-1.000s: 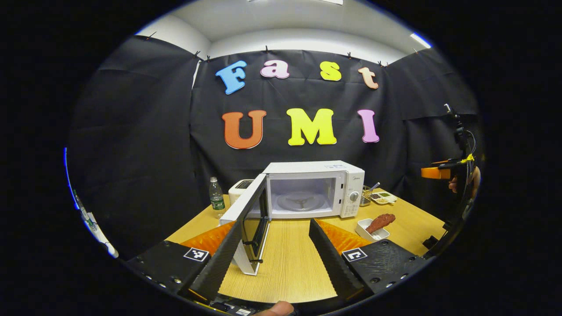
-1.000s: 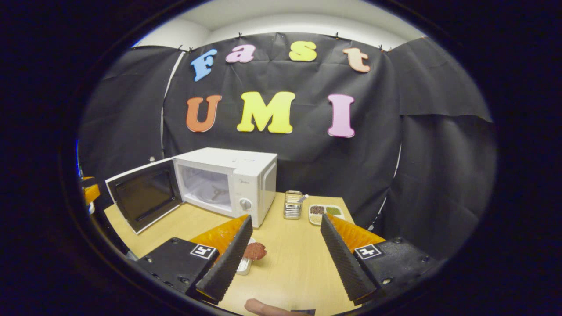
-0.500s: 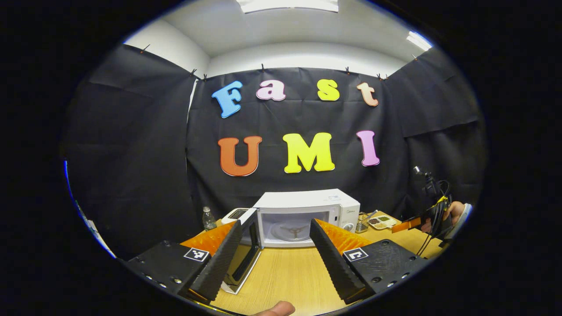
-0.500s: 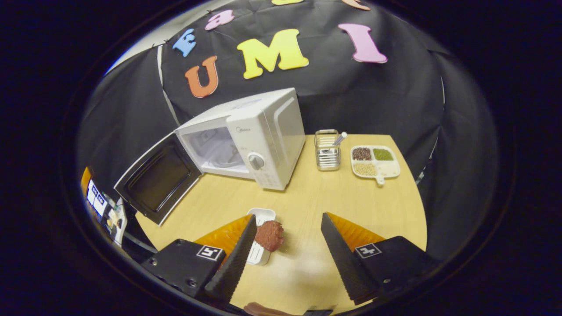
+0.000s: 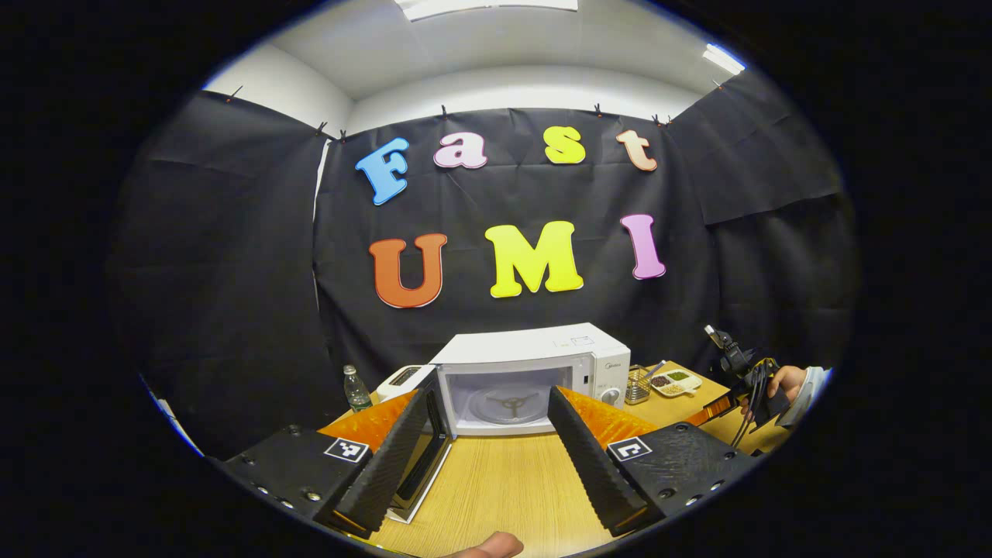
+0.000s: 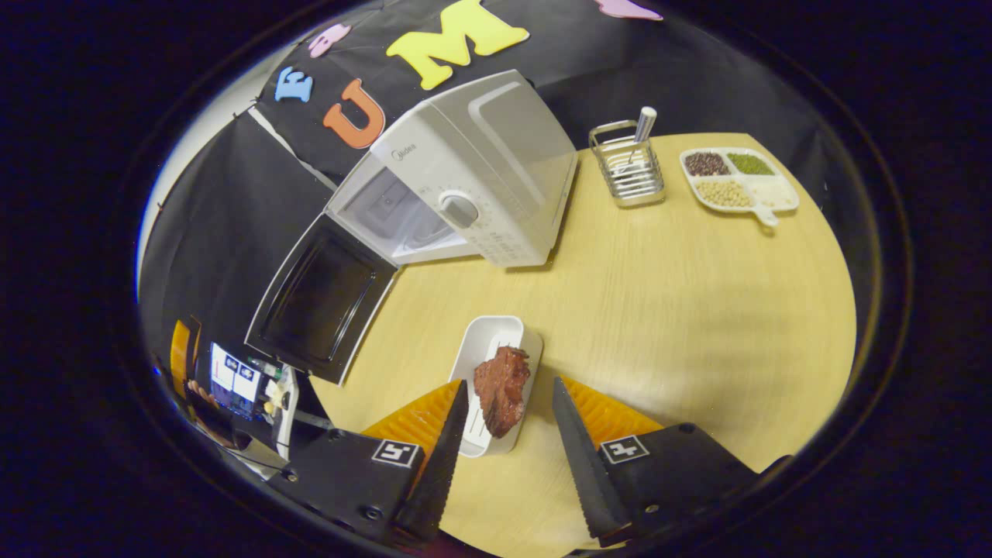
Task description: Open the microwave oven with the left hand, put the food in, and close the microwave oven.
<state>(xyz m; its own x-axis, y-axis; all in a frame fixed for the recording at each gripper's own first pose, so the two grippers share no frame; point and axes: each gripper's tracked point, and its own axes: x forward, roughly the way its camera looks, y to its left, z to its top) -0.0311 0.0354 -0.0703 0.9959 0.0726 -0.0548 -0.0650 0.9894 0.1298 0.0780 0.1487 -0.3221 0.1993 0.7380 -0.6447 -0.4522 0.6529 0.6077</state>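
Meat (image 6: 501,390) on its white tray (image 6: 487,349) sat on the bench (image 6: 666,294) between your right hand-held gripper (image 6: 504,457) fingers, spread apart, tray partly hidden; left hand-held gripper (image 5: 480,457) gaped before the open microwave (image 5: 527,376), logo unreadable.

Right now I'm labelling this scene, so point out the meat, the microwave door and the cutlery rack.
meat (image 6: 501,389): right gripper view, middle of the reddish slab.
microwave door (image 6: 319,297): right gripper view, dark inner window of the open door.
cutlery rack (image 6: 629,172): right gripper view, front wires.
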